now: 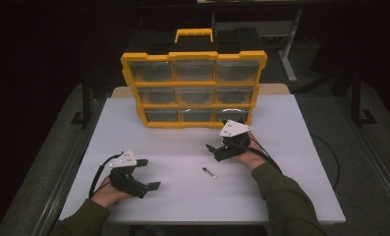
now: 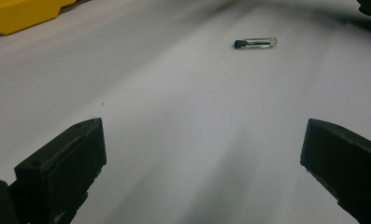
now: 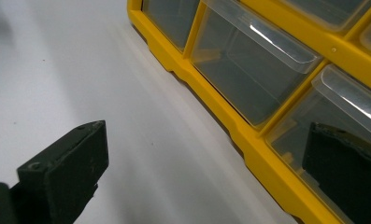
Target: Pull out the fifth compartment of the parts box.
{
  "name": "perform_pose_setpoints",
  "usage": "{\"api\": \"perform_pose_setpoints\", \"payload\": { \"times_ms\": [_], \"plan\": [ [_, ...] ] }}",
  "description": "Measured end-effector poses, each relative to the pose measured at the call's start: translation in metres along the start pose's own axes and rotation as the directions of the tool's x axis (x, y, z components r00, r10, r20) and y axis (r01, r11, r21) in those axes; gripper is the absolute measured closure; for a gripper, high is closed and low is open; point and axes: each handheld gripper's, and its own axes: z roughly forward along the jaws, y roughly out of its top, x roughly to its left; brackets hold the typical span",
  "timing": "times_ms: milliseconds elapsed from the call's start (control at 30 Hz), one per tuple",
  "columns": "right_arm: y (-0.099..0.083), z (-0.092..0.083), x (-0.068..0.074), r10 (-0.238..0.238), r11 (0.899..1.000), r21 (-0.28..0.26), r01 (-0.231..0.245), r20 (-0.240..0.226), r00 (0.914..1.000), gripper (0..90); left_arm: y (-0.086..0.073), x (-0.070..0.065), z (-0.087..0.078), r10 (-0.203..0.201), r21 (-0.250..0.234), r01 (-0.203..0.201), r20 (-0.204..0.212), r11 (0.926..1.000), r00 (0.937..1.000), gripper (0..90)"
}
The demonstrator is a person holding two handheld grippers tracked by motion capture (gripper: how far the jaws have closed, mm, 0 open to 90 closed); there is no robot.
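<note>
Overhead, white table (image 1: 281, 147), yellow drawer cabinet (image 1: 194, 88), seemingly dark room

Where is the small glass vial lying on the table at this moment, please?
In the high view the small glass vial lies on the white table, between the left gripper and the right gripper, nearer the right one and in front of the yellow drawer organizer.

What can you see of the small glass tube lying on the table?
The glass tube is small, clear and slim, with a dark cap on one end. It lies flat on the white table, in front of the yellow drawer cabinet, between the two grippers. Nothing touches it. What it holds cannot be told.
</note>
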Motion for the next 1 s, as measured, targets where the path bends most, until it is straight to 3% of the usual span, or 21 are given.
{"api": "perform_pose_setpoints", "payload": {
  "times_ms": [233,267,367,633,1000],
  "plan": [
    [0.0003,-0.0010,0.0014,-0.004,1.000,-0.007,0.004,0.012,0.9999,0.0,0.0004,0.0009,-0.0003,0.021,0.009,-0.021,0.000,0.9997,0.9998,0.0],
    [0.0001,-0.0011,0.0003,-0.030,1.000,0.001,0.030,0.022,0.9993,0.0,0.0004,0.0010,-0.0005,0.022,0.008,-0.022,-0.001,0.9997,0.9998,0.0],
    [0.0010,-0.0011,0.0035,-0.003,1.000,-0.009,0.003,0.020,0.9998,0.0,0.0003,0.0008,-0.0005,0.019,0.004,-0.019,-0.001,0.9998,0.9998,0.0],
    [0.0011,-0.0012,0.0035,-0.020,1.000,-0.007,0.021,0.027,0.9994,0.0,0.0005,0.0007,-0.0012,0.022,0.002,-0.022,0.002,0.9998,0.9998,0.0],
    [0.0029,-0.0021,0.0058,-0.066,0.998,-0.001,0.066,0.052,0.9965,0.0,0.0006,-0.0001,-0.0014,0.025,0.003,-0.025,0.004,0.9997,0.9997,0.0]
  ]
}}
